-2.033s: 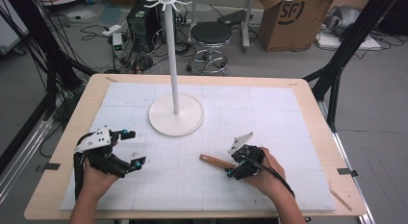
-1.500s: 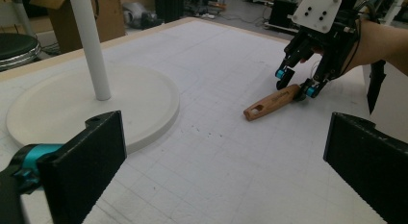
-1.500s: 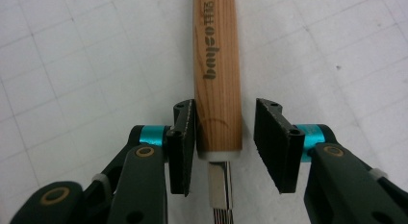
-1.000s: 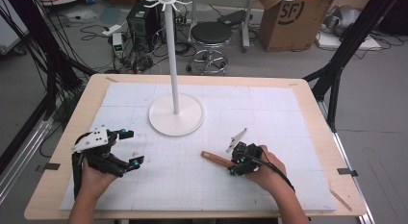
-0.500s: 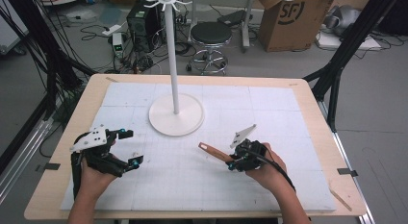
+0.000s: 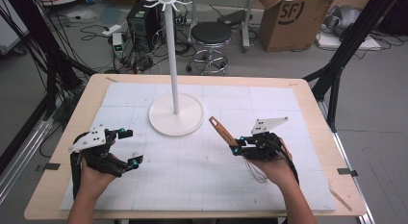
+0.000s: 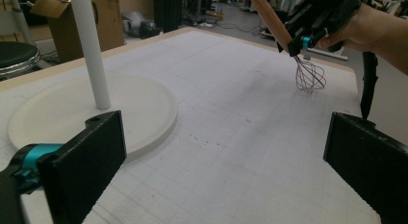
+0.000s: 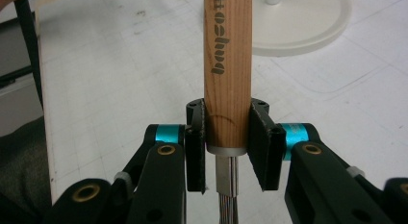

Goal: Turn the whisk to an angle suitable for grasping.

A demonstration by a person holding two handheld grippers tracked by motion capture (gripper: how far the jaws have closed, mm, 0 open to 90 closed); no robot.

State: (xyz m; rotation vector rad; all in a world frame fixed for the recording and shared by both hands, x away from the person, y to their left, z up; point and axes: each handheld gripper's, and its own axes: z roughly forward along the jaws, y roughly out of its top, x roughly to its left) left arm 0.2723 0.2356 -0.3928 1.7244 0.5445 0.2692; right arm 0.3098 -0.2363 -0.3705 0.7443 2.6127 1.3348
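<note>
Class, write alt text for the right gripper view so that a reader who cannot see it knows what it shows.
The right gripper has its two black jaws shut on the wooden handle of a whisk, which points up the frame. Behind it lie a white gridded mat and the round base of a white stand.

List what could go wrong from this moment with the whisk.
1. The right tool grips the whisk at the very bottom of its wooden handle, so the long handle might lever and slip.
2. The wire head hangs close over the table and could snag.
3. The handle points toward the white stand; it may bump it.
</note>
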